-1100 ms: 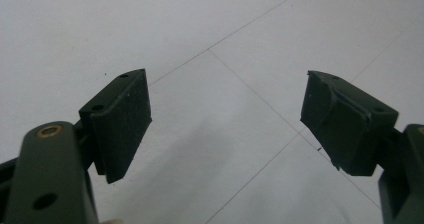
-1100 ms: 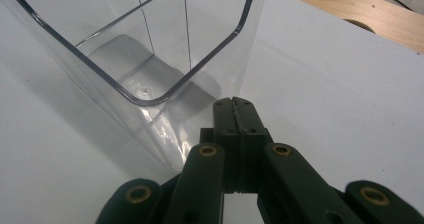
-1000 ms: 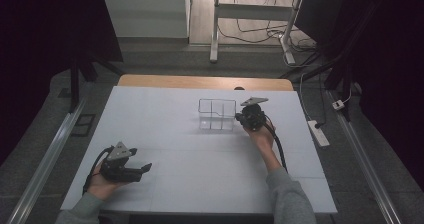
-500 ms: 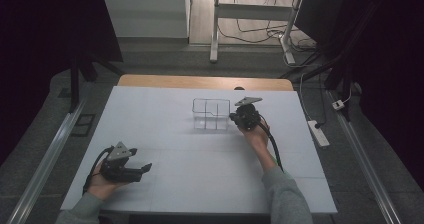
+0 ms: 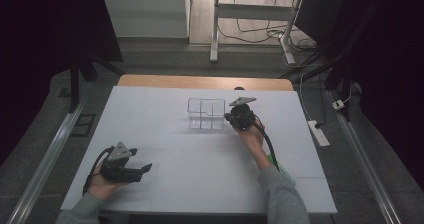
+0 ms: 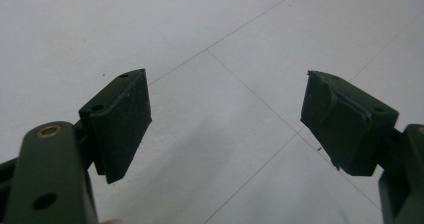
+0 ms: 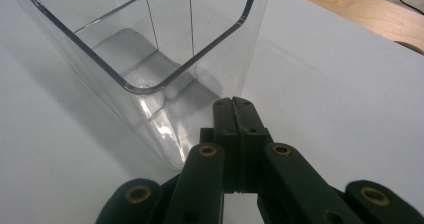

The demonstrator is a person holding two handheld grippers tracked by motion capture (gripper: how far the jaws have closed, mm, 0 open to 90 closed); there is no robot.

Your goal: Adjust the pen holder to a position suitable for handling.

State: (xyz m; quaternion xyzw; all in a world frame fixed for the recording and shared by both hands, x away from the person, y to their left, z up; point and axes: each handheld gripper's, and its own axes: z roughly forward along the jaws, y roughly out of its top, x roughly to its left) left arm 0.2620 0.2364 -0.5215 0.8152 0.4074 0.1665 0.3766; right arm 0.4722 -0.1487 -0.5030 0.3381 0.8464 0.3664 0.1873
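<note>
A clear plastic container point(image 5: 206, 114) with inner dividers stands on the white table point(image 5: 165, 134), a little beyond its middle. My right gripper point(image 5: 229, 118) is just to the right of it, jaws shut together with nothing between them. In the right gripper view the shut tips of the right gripper point(image 7: 234, 104) rest against the near corner of the container point(image 7: 150, 59), which looks empty. My left gripper point(image 5: 145, 168) lies low at the table's near left, pointing right. Its jaws stand wide open over bare table in the left gripper view point(image 6: 225, 119).
A wooden strip point(image 5: 200, 81) borders the table's far edge. A white power strip point(image 5: 318, 133) lies on the floor to the right. Something small and green point(image 5: 278, 167) lies by the right sleeve. Metal rails run along both sides of the table.
The right gripper and the clear container have shifted together a little to the left. The left gripper has stayed where it was.
</note>
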